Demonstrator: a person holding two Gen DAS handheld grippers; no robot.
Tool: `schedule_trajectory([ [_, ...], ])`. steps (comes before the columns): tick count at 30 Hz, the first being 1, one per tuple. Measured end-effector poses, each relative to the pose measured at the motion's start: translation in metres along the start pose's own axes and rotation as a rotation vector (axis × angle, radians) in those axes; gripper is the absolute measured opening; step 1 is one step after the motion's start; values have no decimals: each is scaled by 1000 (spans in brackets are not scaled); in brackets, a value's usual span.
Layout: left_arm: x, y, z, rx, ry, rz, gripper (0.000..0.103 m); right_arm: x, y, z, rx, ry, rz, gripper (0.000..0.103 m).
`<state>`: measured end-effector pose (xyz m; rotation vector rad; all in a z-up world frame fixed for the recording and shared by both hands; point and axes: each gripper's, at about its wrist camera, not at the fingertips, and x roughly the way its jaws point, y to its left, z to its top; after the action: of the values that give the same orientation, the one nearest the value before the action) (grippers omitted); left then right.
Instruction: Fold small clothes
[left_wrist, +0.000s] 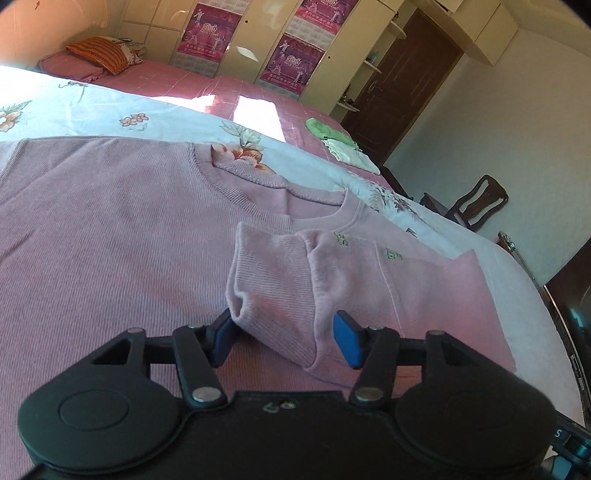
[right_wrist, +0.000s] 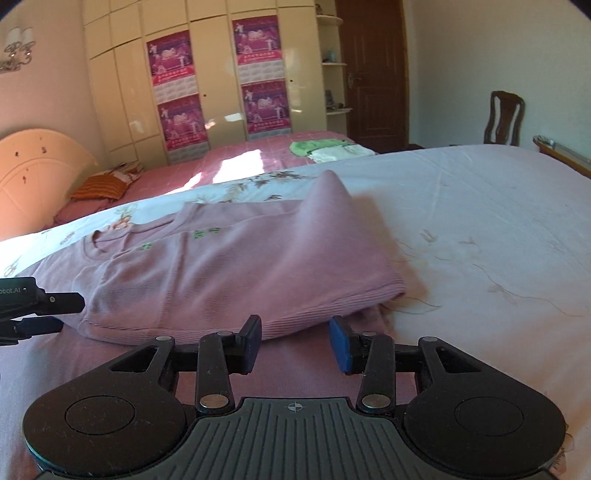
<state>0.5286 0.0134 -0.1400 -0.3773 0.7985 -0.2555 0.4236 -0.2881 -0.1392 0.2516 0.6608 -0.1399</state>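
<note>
Matt ribbed pink knit sweater (left_wrist: 110, 229), smooth floral cotton sheet (left_wrist: 92, 118), glossy cream wardrobe (right_wrist: 122, 92).

- the purple posters (left_wrist: 208, 31) on the wardrobe have a big "200", rest is too blurry
- left gripper (right_wrist: 22, 306) body reads "obot.AI" at the frame edge

wardrobe (right_wrist: 207, 81) cream, postered | door (right_wrist: 373, 70) dark | chair (right_wrist: 504, 118) wooden

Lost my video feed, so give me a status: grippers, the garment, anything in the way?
Left gripper open around folded sleeve cuff. Right gripper open, empty, at pink sweater hem. Nothing in the way.
</note>
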Motion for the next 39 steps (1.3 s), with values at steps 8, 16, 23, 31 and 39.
schedule_trajectory([
  [8, -24, -2, 17, 34, -141, -17, 7, -11, -51, 10, 151, 30, 104, 42],
  [16, -26, 38, 8, -26, -126, 89, 7, -9, -69, 21, 241, 54, 220, 42],
  [23, -14, 39, 3, -39, -93, 83, 16, -1, -87, 32, 401, 131, 331, 42],
  [31, -54, 15, -4, 68, -319, 67, 6, -5, -119, 40, 529, 96, 271, 6],
  [39, -34, 36, -23, -12, -194, 131, 24, -19, -115, 31, 432, 126, 248, 6],
])
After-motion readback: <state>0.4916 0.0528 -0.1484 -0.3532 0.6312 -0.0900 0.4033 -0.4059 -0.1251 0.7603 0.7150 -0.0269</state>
